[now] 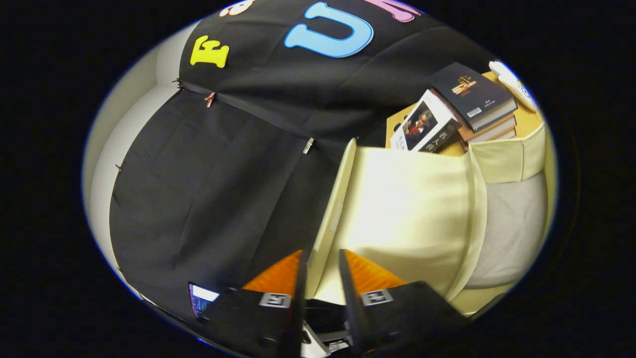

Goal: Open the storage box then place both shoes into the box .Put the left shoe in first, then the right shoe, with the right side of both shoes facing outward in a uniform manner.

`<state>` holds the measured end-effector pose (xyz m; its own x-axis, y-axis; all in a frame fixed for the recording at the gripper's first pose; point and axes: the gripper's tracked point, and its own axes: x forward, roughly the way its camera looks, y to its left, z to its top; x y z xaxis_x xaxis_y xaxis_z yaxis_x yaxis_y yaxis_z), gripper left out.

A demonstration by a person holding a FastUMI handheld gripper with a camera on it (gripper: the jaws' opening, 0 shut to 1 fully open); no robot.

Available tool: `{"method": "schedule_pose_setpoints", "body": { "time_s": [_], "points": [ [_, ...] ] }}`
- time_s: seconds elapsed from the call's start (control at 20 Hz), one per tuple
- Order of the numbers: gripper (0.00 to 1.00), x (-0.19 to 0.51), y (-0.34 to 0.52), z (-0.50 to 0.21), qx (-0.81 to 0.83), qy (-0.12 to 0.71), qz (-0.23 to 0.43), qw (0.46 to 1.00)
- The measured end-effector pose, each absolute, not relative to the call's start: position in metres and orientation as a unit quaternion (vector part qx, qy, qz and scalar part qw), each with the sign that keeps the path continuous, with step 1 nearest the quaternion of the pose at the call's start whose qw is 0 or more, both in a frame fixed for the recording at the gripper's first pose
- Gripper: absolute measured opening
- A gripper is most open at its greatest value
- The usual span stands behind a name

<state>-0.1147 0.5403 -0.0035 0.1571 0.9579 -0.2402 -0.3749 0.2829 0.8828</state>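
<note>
The gripper (320, 261) has its fingers drawn close together with the edge of the box's lid (332, 219) between them. The gap is narrow; the lid's thin cream panel fills it, and both fingers seem to press on it, though the contact itself is hard to make out. The lid stands swung out on edge. Just beyond it lies the cream box (417, 209). Further off, books (459, 107) sit stacked on a yellow tabletop (525, 122).
</note>
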Motion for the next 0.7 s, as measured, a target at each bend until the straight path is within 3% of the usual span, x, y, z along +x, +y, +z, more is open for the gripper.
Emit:
{"method": "schedule_pose_setpoints", "body": {
  "time_s": [0.1, 0.4, 0.7],
  "points": [
    [0.99, -0.104, 0.524, -0.003, 0.322, 0.404, 0.49, 0.703],
    [0.97, -0.074, 0.426, 0.007, 0.222, 0.29, 0.46, 0.81],
    [0.98, -0.046, 0.297, 0.012, 0.18, 0.22, 0.366, 0.886]
  ]
}}
